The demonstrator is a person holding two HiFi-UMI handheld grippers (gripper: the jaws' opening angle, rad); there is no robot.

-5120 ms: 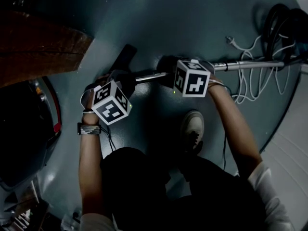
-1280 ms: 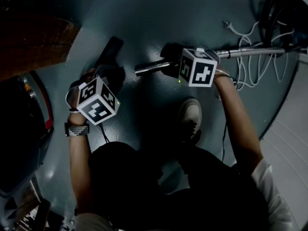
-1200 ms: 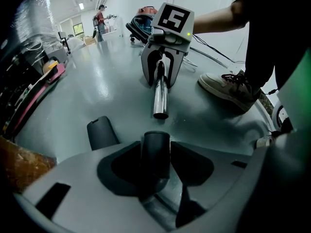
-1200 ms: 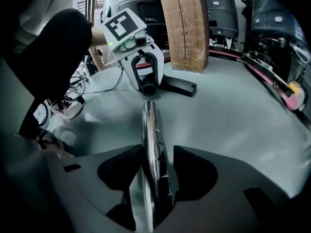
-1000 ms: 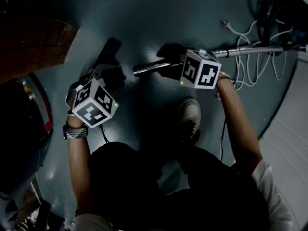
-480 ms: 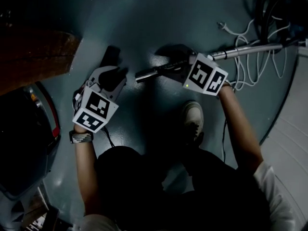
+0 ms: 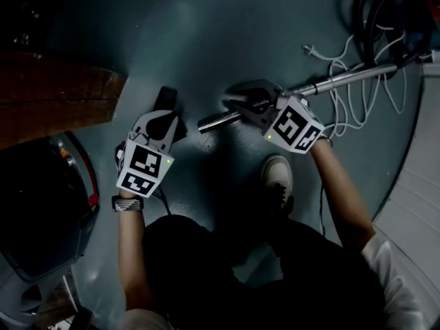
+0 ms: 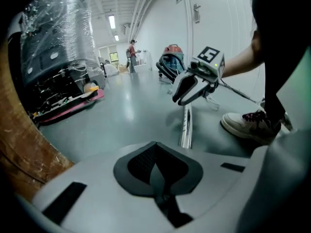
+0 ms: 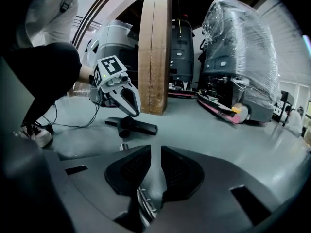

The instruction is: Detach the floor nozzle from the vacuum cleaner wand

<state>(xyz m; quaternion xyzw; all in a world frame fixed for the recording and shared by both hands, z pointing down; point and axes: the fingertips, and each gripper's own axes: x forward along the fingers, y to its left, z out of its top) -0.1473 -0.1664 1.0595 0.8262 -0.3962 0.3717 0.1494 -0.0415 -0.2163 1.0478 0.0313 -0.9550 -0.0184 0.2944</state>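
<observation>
The black floor nozzle (image 7: 165,100) (image 9: 131,125) lies on the floor, apart from the chrome wand (image 7: 323,84). The wand's free end (image 7: 204,123) (image 8: 185,130) is bare. My left gripper (image 7: 170,119) (image 8: 155,164) hovers just short of the nozzle; its jaws have just been closing and stand shut with nothing between them. My right gripper (image 7: 231,104) (image 9: 155,154) hangs over the wand's end. Its jaws have just been closing and keep a narrow gap. The wand (image 9: 141,203) shows below them, with no pad pressing on it.
A white cable (image 7: 344,67) and a black hose (image 7: 378,12) lie by the wand's far end. A wooden block (image 7: 55,95) is at the left, a plastic-wrapped machine (image 9: 238,57) beyond. The person's shoe (image 7: 278,177) stands near the wand.
Five seconds ago nozzle and wand were joined; now they lie apart. Both grippers have lifted off and drawn back toward the person, and both sets of jaws have narrowed.
</observation>
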